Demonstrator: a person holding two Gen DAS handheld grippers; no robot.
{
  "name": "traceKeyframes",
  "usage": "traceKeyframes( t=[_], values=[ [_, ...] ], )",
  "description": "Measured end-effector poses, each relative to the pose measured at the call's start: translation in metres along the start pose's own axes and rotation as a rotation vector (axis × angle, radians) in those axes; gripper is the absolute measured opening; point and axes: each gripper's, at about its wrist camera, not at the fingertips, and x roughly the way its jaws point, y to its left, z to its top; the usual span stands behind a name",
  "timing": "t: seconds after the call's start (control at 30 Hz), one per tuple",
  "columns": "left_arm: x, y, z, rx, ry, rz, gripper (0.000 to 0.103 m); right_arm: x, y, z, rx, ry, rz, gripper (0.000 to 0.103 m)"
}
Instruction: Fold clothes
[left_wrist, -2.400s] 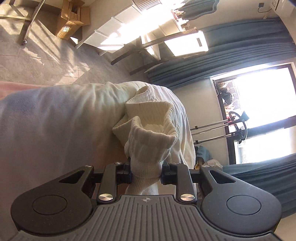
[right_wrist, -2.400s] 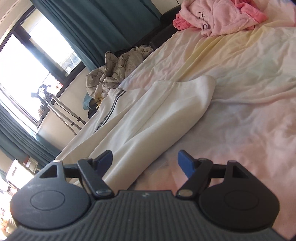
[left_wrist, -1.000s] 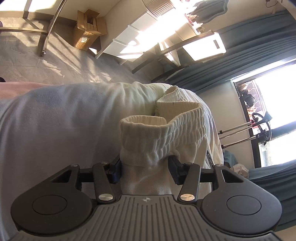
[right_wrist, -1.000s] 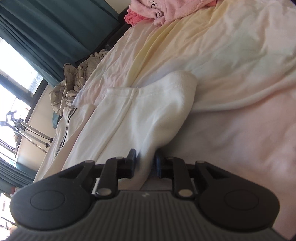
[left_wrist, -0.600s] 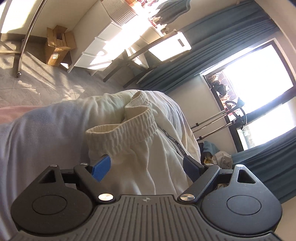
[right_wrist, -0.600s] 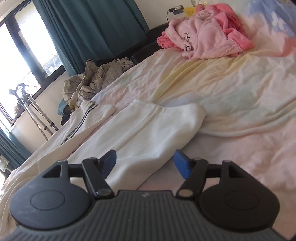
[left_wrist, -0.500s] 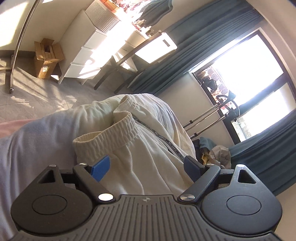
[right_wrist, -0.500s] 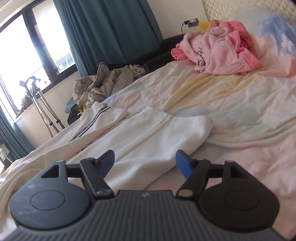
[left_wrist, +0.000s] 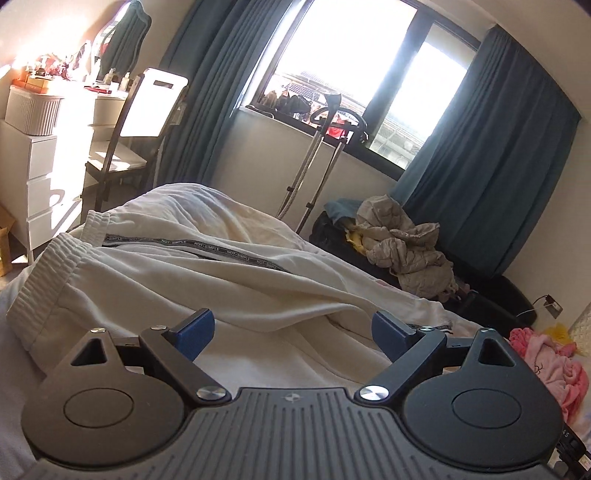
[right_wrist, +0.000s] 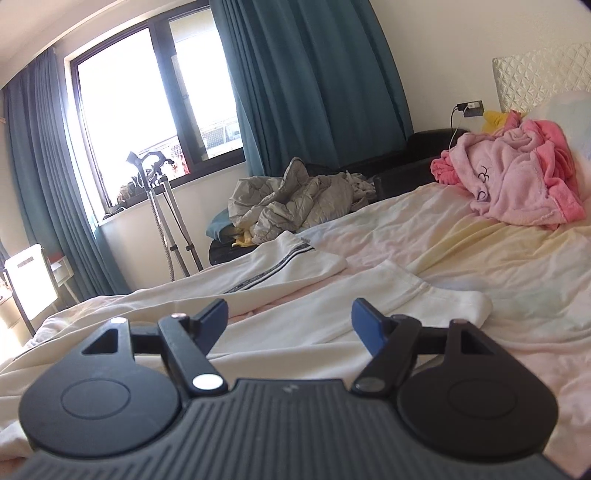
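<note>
Cream white trousers (left_wrist: 207, 273) lie spread on the bed, with a ribbed waistband (left_wrist: 48, 273) at the left and a dark lettered side stripe (left_wrist: 207, 249). My left gripper (left_wrist: 291, 332) is open and empty, just above the cloth near the waistband end. In the right wrist view the trousers (right_wrist: 332, 299) lie with two legs side by side, hems (right_wrist: 476, 299) toward the right. My right gripper (right_wrist: 290, 319) is open and empty above the nearer leg.
A pink robe (right_wrist: 517, 184) lies on the bed sheet (right_wrist: 498, 258) near the headboard. A grey jacket (right_wrist: 295, 203) is piled on a dark seat beside the bed. A tripod stand (left_wrist: 321, 162), chair (left_wrist: 140, 122) and white drawers (left_wrist: 33, 166) stand by the window.
Both grippers let go of the trousers, opened, and drew back and levelled out. The waistband and the leg hem now lie flat on the bed.
</note>
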Motion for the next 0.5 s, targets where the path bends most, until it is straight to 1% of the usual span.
traceKeyframes(
  t=[0.2, 0.37, 0.5],
  values=[
    [0.038, -0.061, -0.023, 0.153, 0.032, -0.057, 0.096, -0.007, 0.008, 0.006, -0.036, -0.047, 0.052, 0.078],
    [0.064, -0.106, -0.039, 0.261, 0.053, -0.122, 0.098, -0.006, 0.012, 0.007, -0.045, -0.056, 0.094, 0.079],
    [0.084, -0.127, -0.058, 0.323, 0.059, -0.152, 0.099, -0.002, 0.015, 0.005, -0.067, -0.056, 0.109, 0.084]
  ],
)
